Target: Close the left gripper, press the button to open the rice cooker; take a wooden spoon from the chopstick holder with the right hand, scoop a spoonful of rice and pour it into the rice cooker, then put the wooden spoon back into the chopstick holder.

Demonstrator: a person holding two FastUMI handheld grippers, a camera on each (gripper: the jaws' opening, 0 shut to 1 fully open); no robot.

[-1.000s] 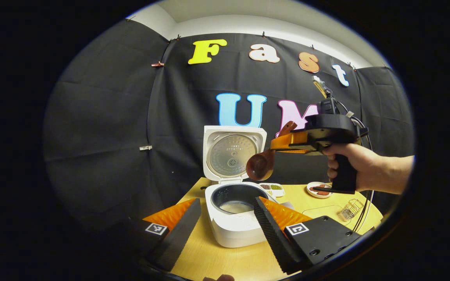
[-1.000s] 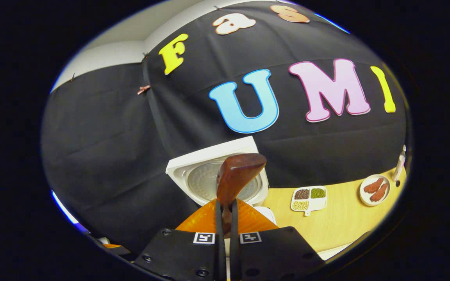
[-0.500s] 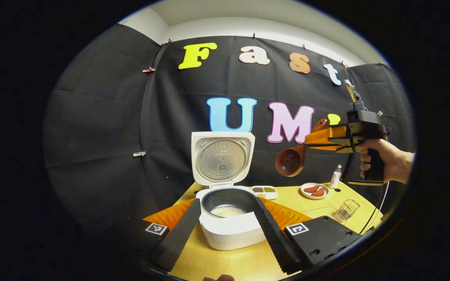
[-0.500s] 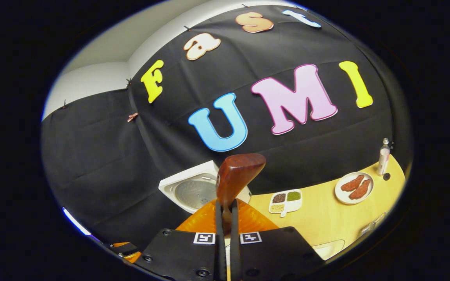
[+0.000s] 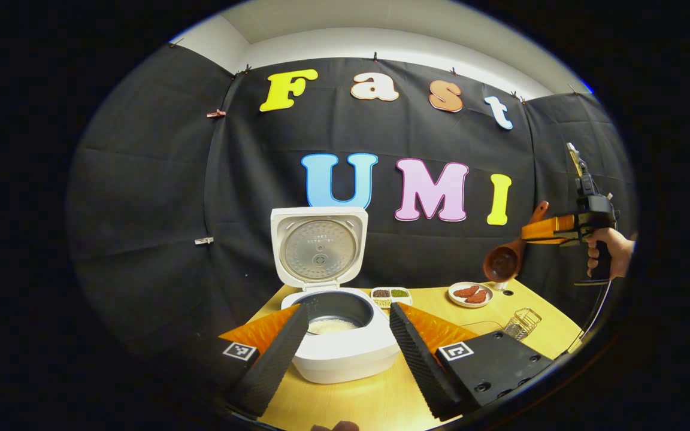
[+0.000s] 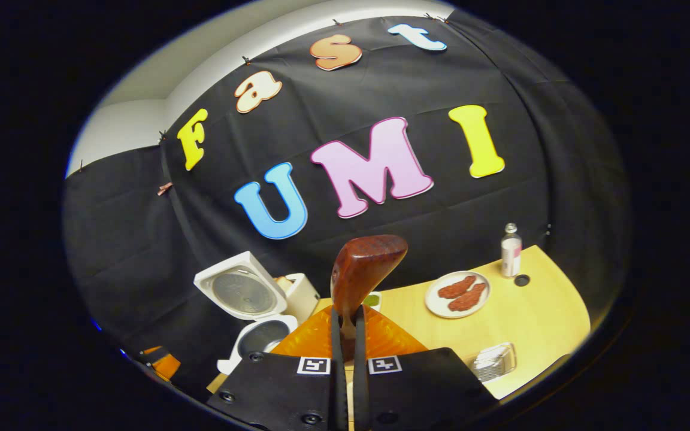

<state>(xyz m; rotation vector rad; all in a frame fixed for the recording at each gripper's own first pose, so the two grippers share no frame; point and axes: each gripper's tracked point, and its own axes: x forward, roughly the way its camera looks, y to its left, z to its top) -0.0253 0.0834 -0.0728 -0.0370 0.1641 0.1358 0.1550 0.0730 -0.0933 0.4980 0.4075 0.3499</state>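
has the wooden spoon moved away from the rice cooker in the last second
Yes. In the left gripper view the wooden spoon, held by the right gripper, has swung rightward from beside the rice cooker lid to above the plate.

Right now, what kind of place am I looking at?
Likely a staged kitchen booth: a black cloth wall behind a wooden table holding an open rice cooker and a plate of food.
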